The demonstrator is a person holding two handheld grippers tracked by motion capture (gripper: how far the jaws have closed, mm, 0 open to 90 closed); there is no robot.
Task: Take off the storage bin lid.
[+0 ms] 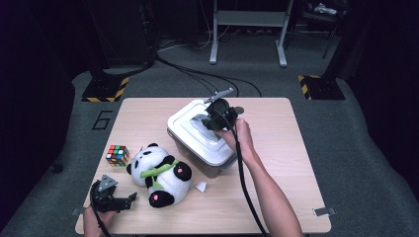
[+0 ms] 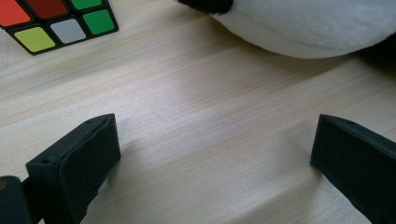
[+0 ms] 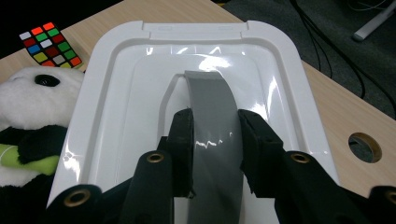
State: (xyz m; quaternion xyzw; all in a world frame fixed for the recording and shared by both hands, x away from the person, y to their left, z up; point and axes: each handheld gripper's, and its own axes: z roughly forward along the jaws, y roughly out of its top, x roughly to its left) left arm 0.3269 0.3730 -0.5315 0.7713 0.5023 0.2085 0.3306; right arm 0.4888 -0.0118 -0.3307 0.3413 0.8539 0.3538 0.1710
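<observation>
Right gripper view: the right gripper (image 3: 215, 140) is clenched on the grey handle (image 3: 212, 109) of the white lid (image 3: 116, 107) — stiff, glossy, probably slippery and light; this middle handle is the best hold. Beside the plush panda (image 1: 160, 175), the left gripper (image 2: 212, 154) rests released.

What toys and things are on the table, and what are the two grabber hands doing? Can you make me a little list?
box: white lid on a clear bin
handle: grey handle on the lid
right gripper: jaws closed on the grey handle
left gripper: jaws wide open over bare table
panda: plush panda lying left of the bin
cube: colour cube left of the panda
</observation>
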